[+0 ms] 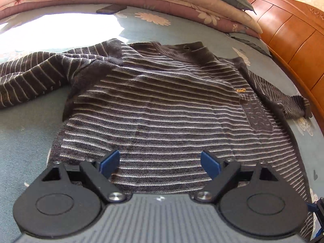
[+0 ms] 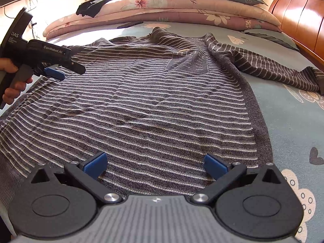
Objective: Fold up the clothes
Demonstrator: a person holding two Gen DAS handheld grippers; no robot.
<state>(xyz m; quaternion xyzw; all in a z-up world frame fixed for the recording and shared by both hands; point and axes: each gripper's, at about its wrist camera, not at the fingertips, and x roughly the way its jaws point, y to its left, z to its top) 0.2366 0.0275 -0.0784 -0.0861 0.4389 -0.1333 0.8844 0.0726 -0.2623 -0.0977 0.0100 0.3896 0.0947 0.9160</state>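
Note:
A dark striped sweater [image 1: 162, 105] lies flat and face up on the bed, its collar at the far side and a chest pocket [image 1: 257, 115] on the right. One sleeve [image 1: 30, 79] stretches out left, the other [image 2: 273, 64] right. My left gripper [image 1: 160, 163] hovers open over the sweater's lower hem with nothing between its blue pads. My right gripper [image 2: 156, 165] is also open above the lower hem, empty. In the right wrist view the left gripper [image 2: 54, 73], held by a hand [image 2: 12, 81], hangs over the sweater's left edge.
The bed sheet [image 2: 293, 121] is blue-grey with a flower print. Folded quilts and pillows [image 2: 182, 10] are stacked along the far side, a dark garment [image 2: 97, 4] on top. A wooden headboard [image 2: 299, 16] stands at the right. A dark phone [image 1: 110, 9] lies by the quilts.

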